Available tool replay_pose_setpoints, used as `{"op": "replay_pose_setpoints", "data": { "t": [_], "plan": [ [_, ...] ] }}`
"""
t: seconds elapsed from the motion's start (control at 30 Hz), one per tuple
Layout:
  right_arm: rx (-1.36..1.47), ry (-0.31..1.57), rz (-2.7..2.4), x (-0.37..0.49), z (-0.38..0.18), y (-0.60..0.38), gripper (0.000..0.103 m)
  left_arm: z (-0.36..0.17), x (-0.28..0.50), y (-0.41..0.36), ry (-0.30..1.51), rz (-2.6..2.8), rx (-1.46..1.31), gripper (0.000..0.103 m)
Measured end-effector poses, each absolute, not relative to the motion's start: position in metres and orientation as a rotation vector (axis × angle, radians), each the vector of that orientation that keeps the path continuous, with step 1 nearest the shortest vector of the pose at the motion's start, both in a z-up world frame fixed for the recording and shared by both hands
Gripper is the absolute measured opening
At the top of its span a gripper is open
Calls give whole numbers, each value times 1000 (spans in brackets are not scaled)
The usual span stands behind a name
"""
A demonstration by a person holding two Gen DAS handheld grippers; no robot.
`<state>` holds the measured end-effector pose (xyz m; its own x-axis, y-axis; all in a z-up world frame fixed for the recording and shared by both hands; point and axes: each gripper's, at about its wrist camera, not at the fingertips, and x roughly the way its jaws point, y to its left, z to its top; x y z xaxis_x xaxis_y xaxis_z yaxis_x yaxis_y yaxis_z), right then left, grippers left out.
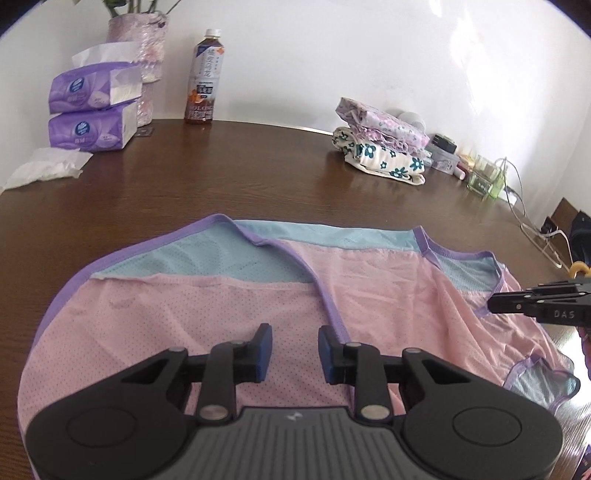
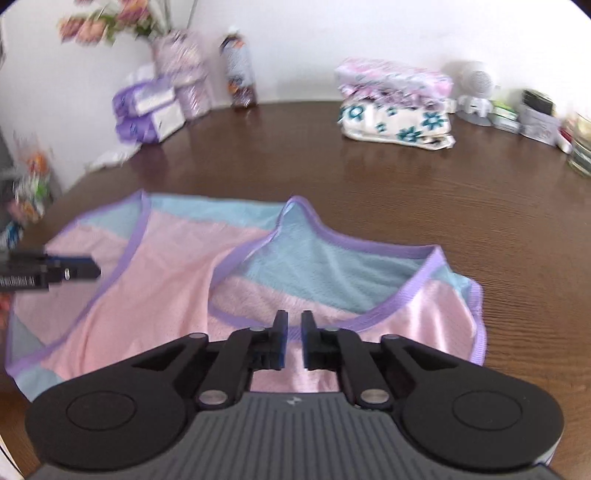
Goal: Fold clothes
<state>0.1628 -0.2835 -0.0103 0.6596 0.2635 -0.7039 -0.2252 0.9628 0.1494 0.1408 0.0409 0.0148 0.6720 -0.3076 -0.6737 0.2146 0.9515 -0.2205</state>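
The pink mesh vest lies spread along the table's near edge, long axis side to side, under both my tongs. My left gripper hangs released; the right gripper, narrowly parted, grasps nothing. Folded clothes sit toward the far edge.

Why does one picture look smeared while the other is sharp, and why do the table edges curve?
The right wrist view is motion-blurred: the bottle and flowers smear. The left wrist view is sharp, so the bottle's label shows, with window glare on the wall. Both are fisheye, which bows the table.
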Motion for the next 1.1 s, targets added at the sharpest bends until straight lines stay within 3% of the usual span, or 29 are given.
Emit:
{"op": "replay_pose_setpoints", "data": {
  "t": [0.1,0.43,0.63,0.77,1.1],
  "plan": [
    [63,765,243,159,-4,-293,34,17,142,44,790,-285,-147,26],
    [56,779,135,178,-14,-318,38,27,164,74,769,-111,-134,28],
    [27,808,90,199,-23,-329,35,20,186,80,766,-19,-30,26],
    [12,824,66,215,-27,-334,19,19,199,81,766,-3,-10,26],
    [12,824,35,263,-28,-339,19,15,235,84,744,70,13,26]
  ]
}}
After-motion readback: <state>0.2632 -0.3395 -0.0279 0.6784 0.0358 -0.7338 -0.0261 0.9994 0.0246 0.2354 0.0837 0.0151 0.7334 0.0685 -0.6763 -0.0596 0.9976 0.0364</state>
